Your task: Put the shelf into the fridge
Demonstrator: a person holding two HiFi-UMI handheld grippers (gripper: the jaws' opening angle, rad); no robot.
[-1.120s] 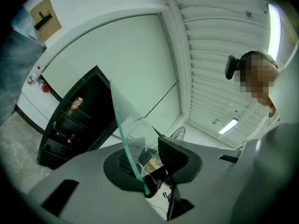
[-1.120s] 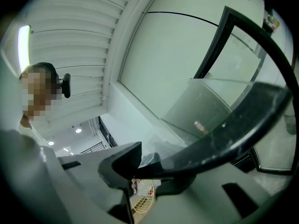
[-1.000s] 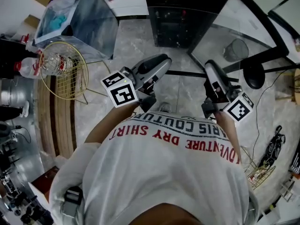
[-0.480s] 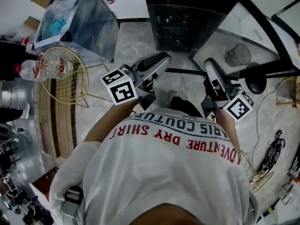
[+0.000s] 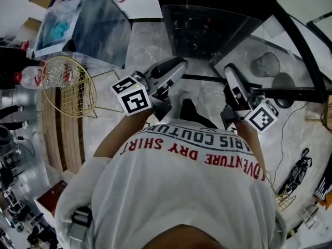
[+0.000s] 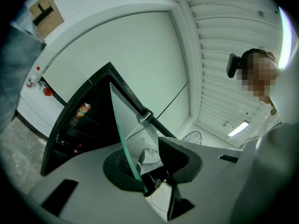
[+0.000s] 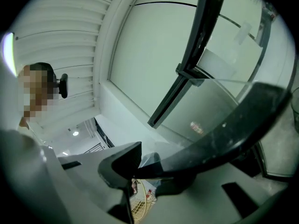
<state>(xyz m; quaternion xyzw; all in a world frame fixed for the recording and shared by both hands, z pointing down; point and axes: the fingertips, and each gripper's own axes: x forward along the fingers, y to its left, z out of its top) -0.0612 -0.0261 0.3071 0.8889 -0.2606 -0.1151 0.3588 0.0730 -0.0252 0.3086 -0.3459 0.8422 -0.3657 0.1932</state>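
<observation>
Glass shelf [image 6: 128, 120] hung before the black fridge [image 5: 202, 30], left gripper [image 6: 152, 178] clenched on its pane edge, right gripper [image 7: 145, 169] on what seemed its dark rim; tilting could slide it free.

The grey marbled floor [image 5: 148, 48] is carrying a black fridge [image 5: 202, 30], which is standing at its far edge with the door swung open. Left of the fridge, a bulky box wrapped in clear plastic [image 5: 83, 22] is sitting on the tiles. A gold wire basket [image 5: 70, 87] is standing toward the floor's left edge, with a red-capped bottle [image 5: 28, 77] just beside it and curved wooden boards [image 5: 59, 134] lying nearer. A grey bucket [image 5: 264, 65] is standing right of the fridge. Black cables [image 5: 296, 170] are trailing along the right edge, and one shoe [image 5: 185, 101] is resting mid-floor.
</observation>
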